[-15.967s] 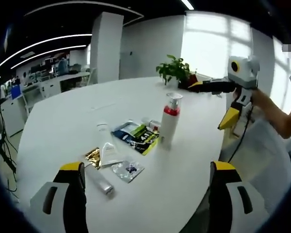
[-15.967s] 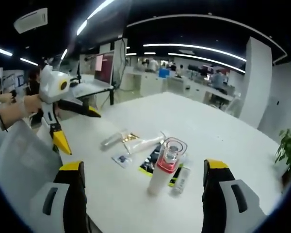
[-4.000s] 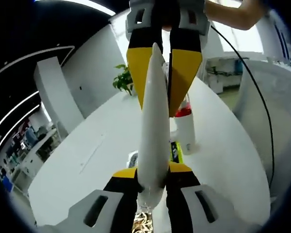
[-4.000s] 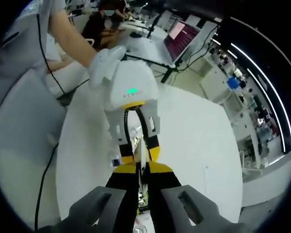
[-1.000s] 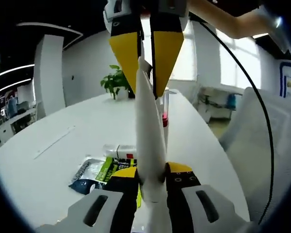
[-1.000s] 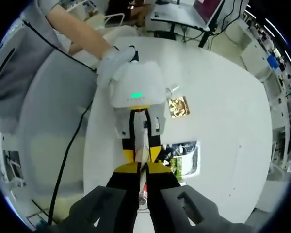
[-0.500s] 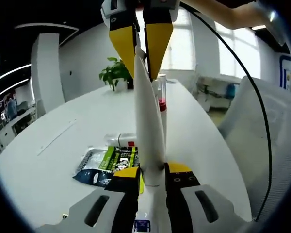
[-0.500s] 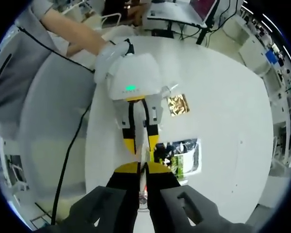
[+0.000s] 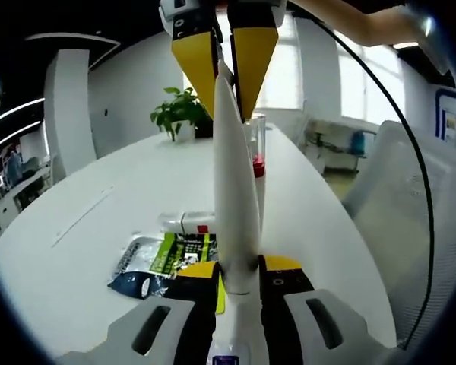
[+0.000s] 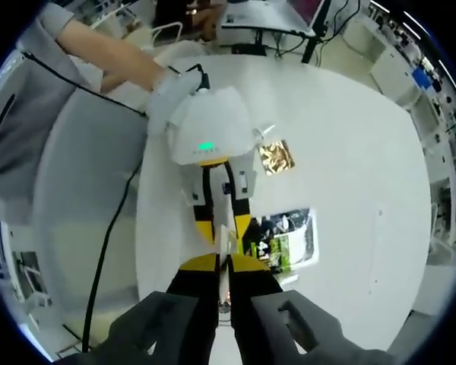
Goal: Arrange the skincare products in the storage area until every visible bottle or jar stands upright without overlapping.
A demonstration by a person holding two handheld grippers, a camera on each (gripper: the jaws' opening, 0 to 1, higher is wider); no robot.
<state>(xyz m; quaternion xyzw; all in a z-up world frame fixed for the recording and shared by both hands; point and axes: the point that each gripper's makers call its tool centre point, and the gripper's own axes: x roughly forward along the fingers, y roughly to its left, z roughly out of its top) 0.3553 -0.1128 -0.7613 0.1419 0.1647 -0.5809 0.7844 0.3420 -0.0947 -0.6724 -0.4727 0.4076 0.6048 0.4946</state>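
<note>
A white squeeze tube (image 9: 235, 190) stands on end above the white table (image 9: 99, 213). My left gripper (image 9: 239, 270) is shut on its lower end. My right gripper (image 9: 224, 68) comes down from above and is shut on the tube's flat top end. In the right gripper view, looking down, my right gripper (image 10: 224, 262) pinches the thin edge of the tube (image 10: 226, 242), with the left gripper (image 10: 224, 228) just below it. A white pump bottle with a red collar (image 9: 258, 163) stands upright right behind the tube. A small tube (image 9: 186, 222) lies on its side near it.
Green and dark sachets (image 9: 163, 258) lie flat on the table below the tube, and a gold sachet (image 10: 276, 157) lies apart from them. A potted plant (image 9: 178, 114) stands at the far edge. A grey chair (image 10: 76, 198) and a person's gloved hand (image 10: 171, 84) are beside the table.
Both grippers still hold the tube by its two ends. The views have shifted a little with the hands; the things on the table lie where they were.
</note>
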